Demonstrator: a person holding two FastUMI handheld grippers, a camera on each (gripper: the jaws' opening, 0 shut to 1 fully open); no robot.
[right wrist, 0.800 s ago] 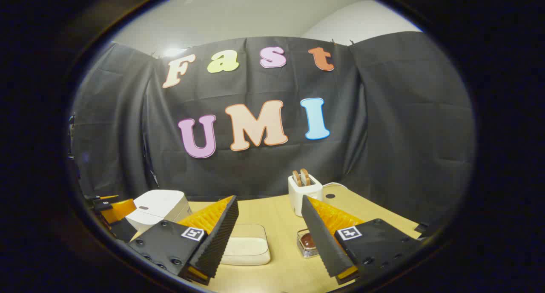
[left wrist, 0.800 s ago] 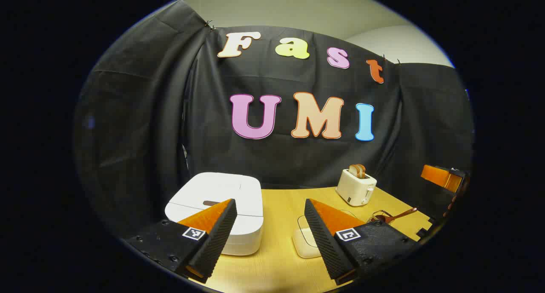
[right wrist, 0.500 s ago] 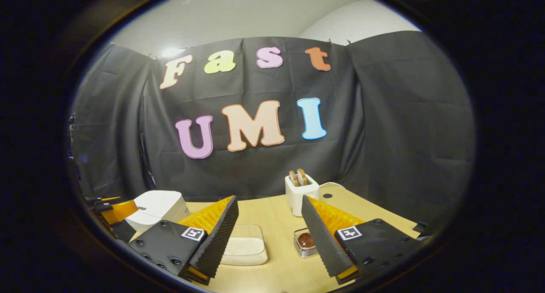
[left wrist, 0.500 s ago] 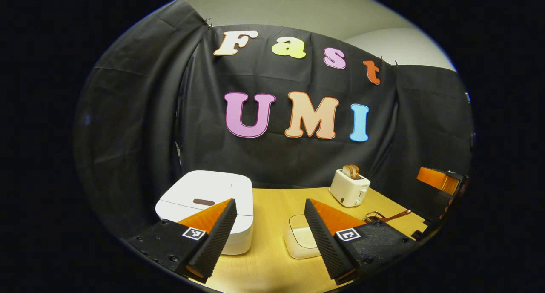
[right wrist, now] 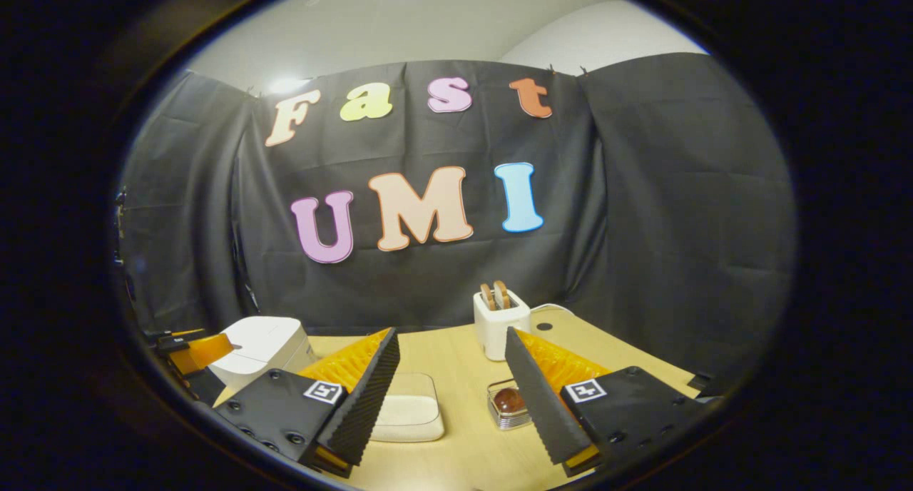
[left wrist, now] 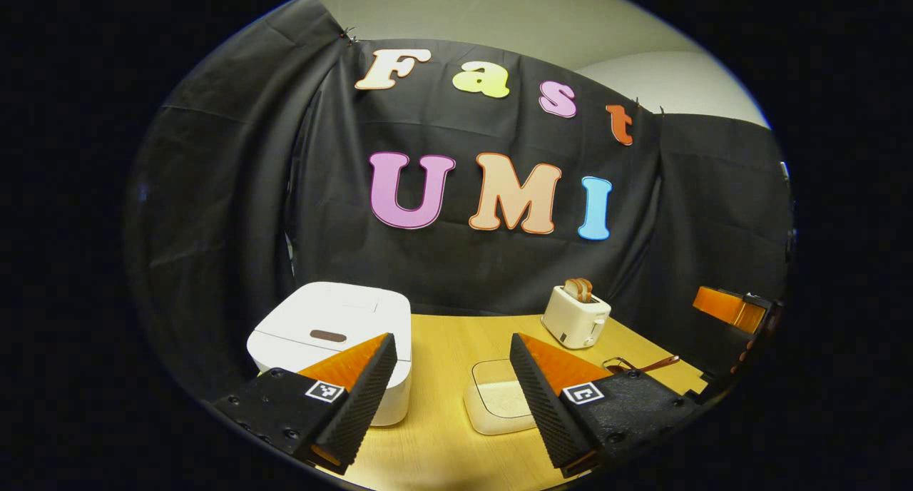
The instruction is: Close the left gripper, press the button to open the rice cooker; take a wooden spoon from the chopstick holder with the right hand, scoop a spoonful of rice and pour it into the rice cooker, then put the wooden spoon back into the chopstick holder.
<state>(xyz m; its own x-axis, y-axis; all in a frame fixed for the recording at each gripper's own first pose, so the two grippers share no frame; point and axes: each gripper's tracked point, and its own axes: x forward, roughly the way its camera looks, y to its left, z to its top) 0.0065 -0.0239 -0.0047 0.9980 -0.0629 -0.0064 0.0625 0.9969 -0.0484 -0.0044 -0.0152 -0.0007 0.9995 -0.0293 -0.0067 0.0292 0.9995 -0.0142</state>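
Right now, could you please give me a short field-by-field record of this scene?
rice cooker: white, lid closed, left on table
rice container: clear lid, centre
wooden spoon: in chopstick holder
toaster: bread in slots, at back
left tool: open, empty
right tool: open, empty

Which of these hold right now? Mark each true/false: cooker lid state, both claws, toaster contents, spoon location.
1. The rice cooker lid is up. False: the lid is shut flat.
2. The left claw is open. True.
3. The right claw is shut on the wooden spoon. False: it is open and holds nothing; the spoon sits in the chopstick holder.
4. The toaster has slices standing in its slots. True.
5. The white rice container stands on the table between the cooker and the toaster. True.
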